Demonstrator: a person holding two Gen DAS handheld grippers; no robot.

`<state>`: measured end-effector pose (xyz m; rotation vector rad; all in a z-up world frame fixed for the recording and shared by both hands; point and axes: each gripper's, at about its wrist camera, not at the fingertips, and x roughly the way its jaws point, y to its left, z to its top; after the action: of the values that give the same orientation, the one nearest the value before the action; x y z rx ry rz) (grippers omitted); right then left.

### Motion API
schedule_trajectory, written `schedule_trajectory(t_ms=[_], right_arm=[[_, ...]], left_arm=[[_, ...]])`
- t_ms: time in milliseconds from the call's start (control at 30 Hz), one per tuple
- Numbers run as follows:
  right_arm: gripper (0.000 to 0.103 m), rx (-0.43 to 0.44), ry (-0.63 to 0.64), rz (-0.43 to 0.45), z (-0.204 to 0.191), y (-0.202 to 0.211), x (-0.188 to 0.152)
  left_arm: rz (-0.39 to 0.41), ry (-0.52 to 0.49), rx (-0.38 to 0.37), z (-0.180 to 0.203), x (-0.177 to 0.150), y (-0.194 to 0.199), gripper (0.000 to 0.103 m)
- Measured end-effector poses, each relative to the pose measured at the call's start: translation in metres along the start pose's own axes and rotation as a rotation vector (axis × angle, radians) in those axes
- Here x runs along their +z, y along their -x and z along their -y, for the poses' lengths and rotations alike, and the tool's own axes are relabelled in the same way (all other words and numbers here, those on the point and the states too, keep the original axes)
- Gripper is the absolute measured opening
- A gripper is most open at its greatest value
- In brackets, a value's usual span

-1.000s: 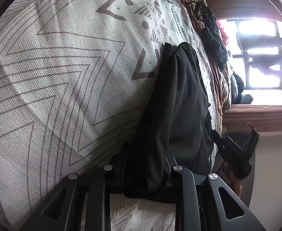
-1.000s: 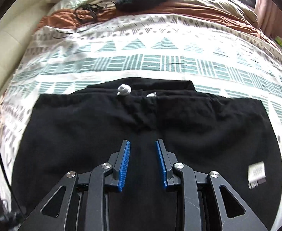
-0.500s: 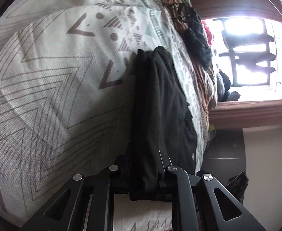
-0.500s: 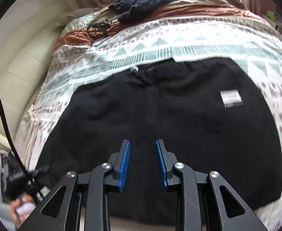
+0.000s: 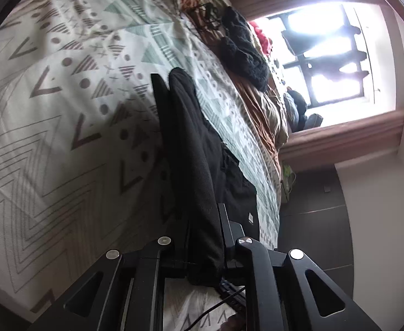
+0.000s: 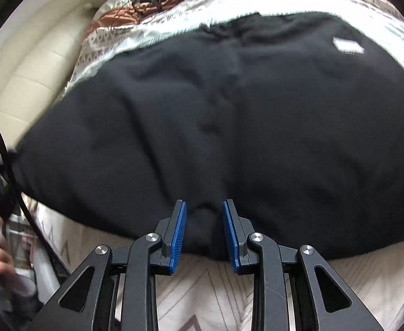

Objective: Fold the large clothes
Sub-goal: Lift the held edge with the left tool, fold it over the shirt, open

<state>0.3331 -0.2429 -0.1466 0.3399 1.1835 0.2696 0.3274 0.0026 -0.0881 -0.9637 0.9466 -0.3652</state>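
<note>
Pinching a bunched edge of the black garment [image 5: 193,165], the left gripper [image 5: 202,237] has just been closing its jaws on the cloth. Ahead of the right gripper [image 6: 204,231], whose jaws stand spread, the garment lies across the bed [image 6: 202,298]. Soft and floppy, it probably wants a hold on its near hem.

Blown-out window [image 5: 331,55] glare in left view, dim shadowed bedspread [image 5: 50,138], fisheye-curved edges, motion-blurred right view
</note>
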Motion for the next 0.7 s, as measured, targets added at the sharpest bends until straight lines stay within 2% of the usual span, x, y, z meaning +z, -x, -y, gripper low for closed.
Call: schedule_trajectory(t_ms=[267, 400, 500, 600, 633, 667, 700], right_arm=[[0.025, 0.014, -0.01, 0.001, 0.003, -0.012, -0.001], [0.021, 0.06, -0.052, 0.005, 0.015, -0.009, -0.006], [0.021, 0.129, -0.089, 0.001, 0.026, 0.001, -0.007], [0.03, 0.135, -0.059, 0.068, 0.037, 0.028, -0.005], [0.038, 0.136, -0.063, 0.098, 0.044, 0.039, -0.005], [0.043, 0.135, -0.071, 0.122, 0.052, 0.049, -0.006], [0.043, 0.131, -0.084, 0.146, 0.061, 0.059, -0.006]], left_arm=[[-0.007, -0.109, -0.045, 0.051, -0.008, -0.015, 0.016], [-0.021, -0.158, -0.062, 0.075, -0.009, -0.025, 0.016], [-0.031, -0.189, -0.072, 0.09, -0.01, -0.031, 0.016], [-0.047, -0.219, -0.074, 0.103, -0.01, -0.04, 0.016], [-0.053, -0.226, -0.076, 0.107, -0.012, -0.043, 0.016], [-0.059, -0.235, -0.078, 0.112, -0.014, -0.047, 0.016], [-0.065, -0.244, -0.079, 0.117, -0.016, -0.051, 0.016]])
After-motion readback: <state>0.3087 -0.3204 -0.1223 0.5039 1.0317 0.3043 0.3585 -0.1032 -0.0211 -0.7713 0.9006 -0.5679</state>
